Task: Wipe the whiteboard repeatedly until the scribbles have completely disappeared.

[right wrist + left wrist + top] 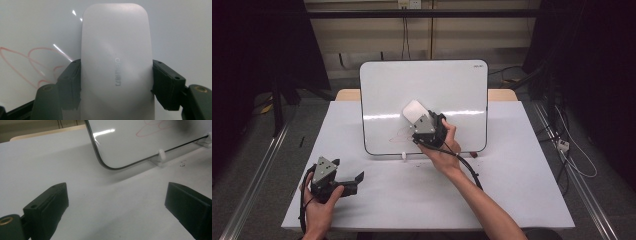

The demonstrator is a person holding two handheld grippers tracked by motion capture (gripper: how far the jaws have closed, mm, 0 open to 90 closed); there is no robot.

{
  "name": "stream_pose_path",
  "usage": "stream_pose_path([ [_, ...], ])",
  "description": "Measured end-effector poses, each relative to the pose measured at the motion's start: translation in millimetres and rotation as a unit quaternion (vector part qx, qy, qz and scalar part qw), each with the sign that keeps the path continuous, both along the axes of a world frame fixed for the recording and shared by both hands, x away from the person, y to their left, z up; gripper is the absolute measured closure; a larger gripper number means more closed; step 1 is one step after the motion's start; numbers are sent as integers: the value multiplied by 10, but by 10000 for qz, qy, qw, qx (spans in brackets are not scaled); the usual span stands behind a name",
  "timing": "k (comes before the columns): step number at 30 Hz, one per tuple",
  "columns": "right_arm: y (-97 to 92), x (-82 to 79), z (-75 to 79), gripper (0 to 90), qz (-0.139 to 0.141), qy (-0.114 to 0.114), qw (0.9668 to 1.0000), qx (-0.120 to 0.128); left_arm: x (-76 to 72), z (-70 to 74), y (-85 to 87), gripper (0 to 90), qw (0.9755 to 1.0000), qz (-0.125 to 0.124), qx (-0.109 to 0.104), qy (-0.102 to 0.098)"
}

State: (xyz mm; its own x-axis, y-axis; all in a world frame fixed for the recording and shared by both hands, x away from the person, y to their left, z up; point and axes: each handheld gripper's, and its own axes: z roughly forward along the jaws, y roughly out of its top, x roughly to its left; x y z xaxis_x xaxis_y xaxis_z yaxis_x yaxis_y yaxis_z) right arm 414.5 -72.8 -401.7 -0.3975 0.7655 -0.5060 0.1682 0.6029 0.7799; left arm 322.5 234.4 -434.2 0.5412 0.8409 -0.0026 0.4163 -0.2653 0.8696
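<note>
Near the middle of the high view, the right tongs (419, 118) squeeze a white eraser (414, 111) flat against the whiteboard (452, 90), just above some red scribbles (401, 134). Down at the lower left, the left tongs (354, 179) sit wide open over the table (512, 165), holding nothing.

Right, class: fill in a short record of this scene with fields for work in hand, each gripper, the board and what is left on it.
work in hand: wiping a propped whiteboard with an eraser
right gripper: jaws shut on the eraser, pressed flat to the board
left gripper: jaws open, nothing between them, low over the white table
board: leaning back on small white clips
left on it: red marker loops beside the eraser
</note>
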Motion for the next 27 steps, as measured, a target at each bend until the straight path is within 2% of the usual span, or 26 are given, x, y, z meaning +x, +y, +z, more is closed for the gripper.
stream_pose_path([
  [14,283,-251,-281,316,450,96,9980,-443,-2,0,-4,49,10000,3,1,-3],
  [19,271,-258,-287,316,473,135,9981,-372,-11,4,8,49,10000,21,-38,-16],
  [21,263,-249,-276,316,513,137,9976,-448,-3,8,18,49,10000,33,-49,-44],
  [27,142,-155,-171,316,300,109,9993,-191,-5,5,30,49,10000,54,-39,-17],
])
